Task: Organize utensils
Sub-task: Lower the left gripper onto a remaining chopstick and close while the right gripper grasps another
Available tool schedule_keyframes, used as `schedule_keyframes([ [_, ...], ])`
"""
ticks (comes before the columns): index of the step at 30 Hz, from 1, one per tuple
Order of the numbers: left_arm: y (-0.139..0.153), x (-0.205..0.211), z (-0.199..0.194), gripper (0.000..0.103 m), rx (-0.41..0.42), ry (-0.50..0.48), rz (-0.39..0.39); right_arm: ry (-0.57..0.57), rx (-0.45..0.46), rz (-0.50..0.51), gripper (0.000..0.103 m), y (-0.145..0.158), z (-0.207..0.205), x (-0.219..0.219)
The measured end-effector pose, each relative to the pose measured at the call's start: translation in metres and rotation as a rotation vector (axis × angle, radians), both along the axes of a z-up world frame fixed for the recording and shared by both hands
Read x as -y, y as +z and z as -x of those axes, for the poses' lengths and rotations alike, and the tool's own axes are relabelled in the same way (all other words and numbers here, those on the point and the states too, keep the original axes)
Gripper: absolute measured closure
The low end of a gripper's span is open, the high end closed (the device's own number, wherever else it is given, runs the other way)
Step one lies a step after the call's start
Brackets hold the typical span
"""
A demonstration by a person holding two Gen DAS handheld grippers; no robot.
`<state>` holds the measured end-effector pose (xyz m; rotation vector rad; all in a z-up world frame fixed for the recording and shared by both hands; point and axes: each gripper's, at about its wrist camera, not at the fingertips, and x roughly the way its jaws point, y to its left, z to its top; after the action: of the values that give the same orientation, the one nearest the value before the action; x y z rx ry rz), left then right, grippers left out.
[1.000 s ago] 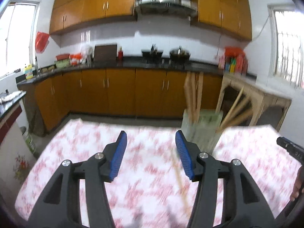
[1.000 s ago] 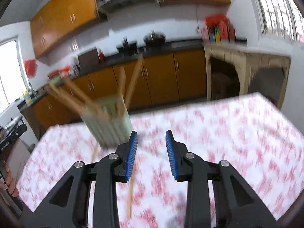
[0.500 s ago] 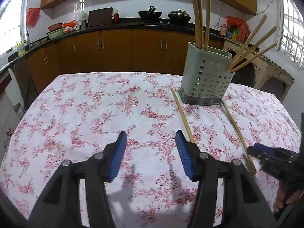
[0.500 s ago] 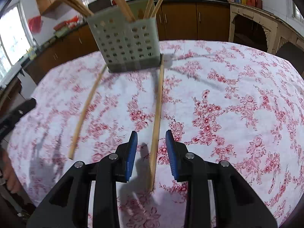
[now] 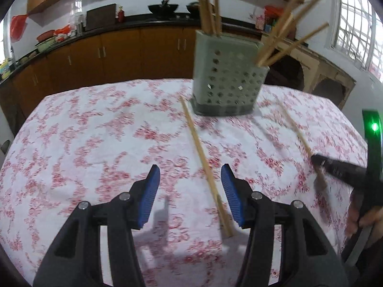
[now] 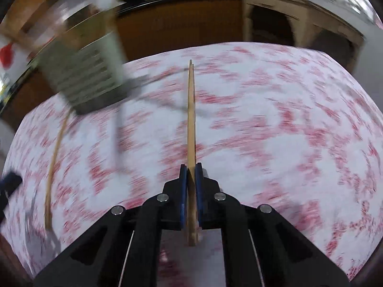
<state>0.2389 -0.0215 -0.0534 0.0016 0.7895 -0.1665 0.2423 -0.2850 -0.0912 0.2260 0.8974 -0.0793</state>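
Flanking blurred holder [image 5: 227, 81]: probably two loose chopsticks [image 5: 205, 165].

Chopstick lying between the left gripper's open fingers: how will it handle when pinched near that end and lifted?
The chopstick looks straight and wooden, so probably stiff and light. It is long and thin; held near its end by the left gripper it may pivot or droop. It lies flat on the tablecloth, so the pads must come low.

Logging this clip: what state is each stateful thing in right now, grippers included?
Left gripper: open, its chopstick lying between the fingers, not pinched.
Right gripper: shut on its chopstick.
Utensil holder: upright on the tablecloth, chopsticks standing in it.
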Motion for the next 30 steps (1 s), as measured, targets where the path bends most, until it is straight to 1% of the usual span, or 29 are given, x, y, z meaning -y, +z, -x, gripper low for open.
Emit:
schedule_keyframes([
  [2,-0.007,0.008,-0.005,0.050,-0.022,-0.006,-0.017,-0.024,-0.005,-0.029,0.095,0.000,0.000,0.013],
  [5,-0.021,0.020,-0.014,0.051,-0.065,-0.004,-0.046,-0.022,-0.001,-0.030,0.095,-0.001,0.001,0.017],
  [6,-0.026,0.024,-0.017,0.054,-0.077,0.000,-0.059,-0.019,0.000,-0.026,0.095,-0.001,0.002,0.016],
  [8,-0.033,0.028,-0.021,0.063,-0.092,0.008,-0.078,-0.005,0.003,-0.026,0.095,-0.002,0.002,0.013],
  [9,-0.037,0.030,-0.024,0.072,-0.103,0.017,-0.090,0.001,0.003,-0.027,0.095,-0.001,0.000,0.012],
  [11,-0.039,0.028,-0.026,0.084,-0.095,0.034,-0.101,0.027,0.005,-0.025,0.095,-0.001,-0.002,0.005],
  [12,-0.038,0.025,-0.027,0.093,-0.097,0.043,-0.096,0.046,0.008,-0.023,0.095,-0.001,-0.002,0.001],
  [13,-0.038,0.020,-0.029,0.094,-0.102,0.053,-0.088,0.060,0.010,-0.019,0.095,-0.001,-0.003,-0.002],
  [18,-0.036,-0.022,-0.035,0.095,-0.109,0.156,-0.086,0.108,0.019,0.000,0.095,-0.001,-0.007,-0.016],
  [20,-0.035,-0.036,-0.038,0.095,-0.113,0.181,-0.084,0.120,0.022,0.013,0.095,-0.001,-0.009,-0.021],
  [21,-0.034,-0.045,-0.039,0.095,-0.115,0.186,-0.079,0.127,0.022,0.022,0.095,0.000,-0.011,-0.023],
  [24,-0.033,-0.057,-0.040,0.094,-0.120,0.149,-0.063,0.137,0.026,0.051,0.095,0.001,-0.014,-0.026],
  [26,-0.033,-0.059,-0.039,0.092,-0.116,0.116,-0.072,0.142,0.028,0.081,0.095,0.001,-0.017,-0.028],
  [27,-0.033,-0.060,-0.039,0.088,-0.113,0.108,-0.078,0.143,0.029,0.088,0.095,0.000,-0.018,-0.029],
  [28,-0.033,-0.060,-0.039,0.082,-0.108,0.099,-0.084,0.143,0.033,0.099,0.095,0.000,-0.019,-0.029],
  [30,-0.034,-0.060,-0.037,0.075,-0.099,0.094,-0.093,0.145,0.047,0.121,0.095,-0.002,-0.018,-0.030],
])
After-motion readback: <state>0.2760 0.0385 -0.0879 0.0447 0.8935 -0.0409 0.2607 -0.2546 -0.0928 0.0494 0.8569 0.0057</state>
